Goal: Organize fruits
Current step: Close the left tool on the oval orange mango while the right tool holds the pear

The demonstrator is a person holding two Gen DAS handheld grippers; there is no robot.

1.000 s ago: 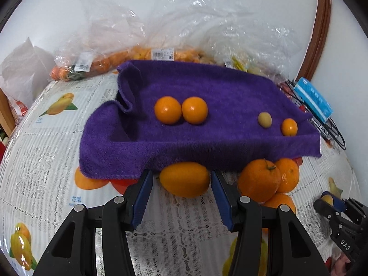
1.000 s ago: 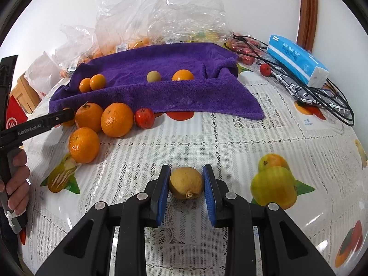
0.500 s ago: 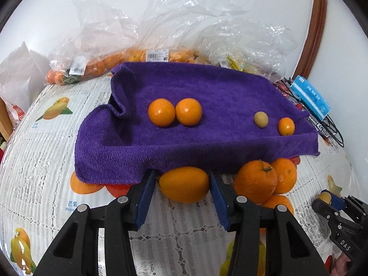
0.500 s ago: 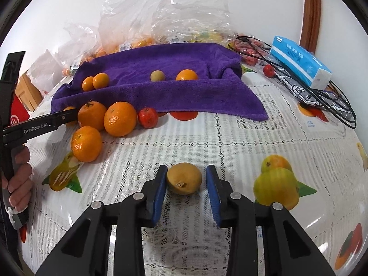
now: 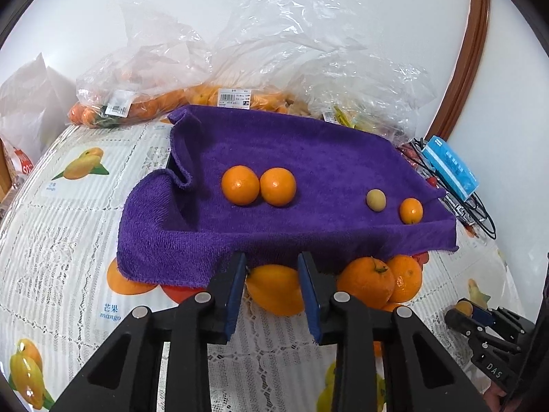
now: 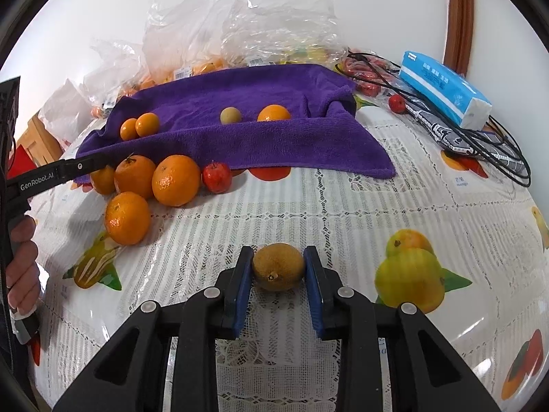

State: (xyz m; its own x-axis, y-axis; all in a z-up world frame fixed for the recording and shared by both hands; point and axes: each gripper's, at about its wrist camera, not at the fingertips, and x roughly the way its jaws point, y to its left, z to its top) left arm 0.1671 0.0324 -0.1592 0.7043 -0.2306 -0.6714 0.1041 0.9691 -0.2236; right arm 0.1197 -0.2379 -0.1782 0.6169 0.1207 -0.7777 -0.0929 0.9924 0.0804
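A purple towel lies over a low tray and carries two oranges, a small yellow-green fruit and a small orange. At the towel's front edge my left gripper is closing on an oval orange fruit, with both blue pads against its sides. Tangerines crowd just to its right. Nearer the table's front, my right gripper is closing on a yellow-brown round fruit that rests on the tablecloth, pads touching it. The right wrist view also shows loose tangerines and a small red fruit.
Clear plastic bags of fruit pile against the wall behind the towel. A blue tissue pack and black cables lie at the right. A hand holds the left gripper's handle. The lace tablecloth has printed fruit pictures.
The left jaws have narrowed from standing wide beside the oval orange fruit to pressing on it. The right jaws loosened slightly, then came back against the yellow-brown fruit.
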